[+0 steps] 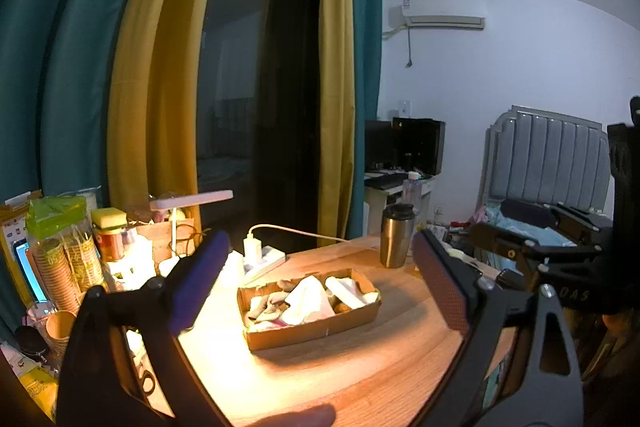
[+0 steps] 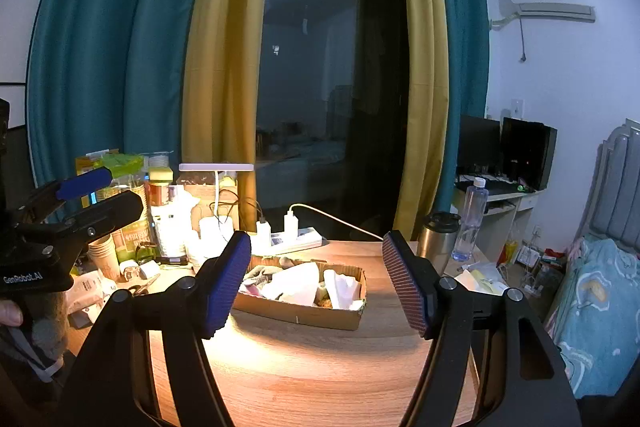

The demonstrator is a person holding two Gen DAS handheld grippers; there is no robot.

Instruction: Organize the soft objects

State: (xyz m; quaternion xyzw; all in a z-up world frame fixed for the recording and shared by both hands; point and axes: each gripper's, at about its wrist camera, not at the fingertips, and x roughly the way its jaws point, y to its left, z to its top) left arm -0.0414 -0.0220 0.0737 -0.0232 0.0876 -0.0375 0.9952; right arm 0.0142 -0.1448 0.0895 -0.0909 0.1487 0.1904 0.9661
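Beyond the cardboard box, a steel tumbler flanks a power strip.

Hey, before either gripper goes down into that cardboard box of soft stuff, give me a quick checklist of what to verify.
1. Left gripper open: ok, fingers wide apart, nothing held.
2. Right gripper open: ok, empty too.
3. Cardboard box reachable: ok, it lies flat on the wooden table ahead of both grippers.
4. Soft items accessible: ok, heaped loosely, box top open.
5. Which item to grasp first: cannot tell, the pieces overlap.
6. Obstacles nearby: ok for now; steel tumbler and power strip stand behind the box, apart from it.
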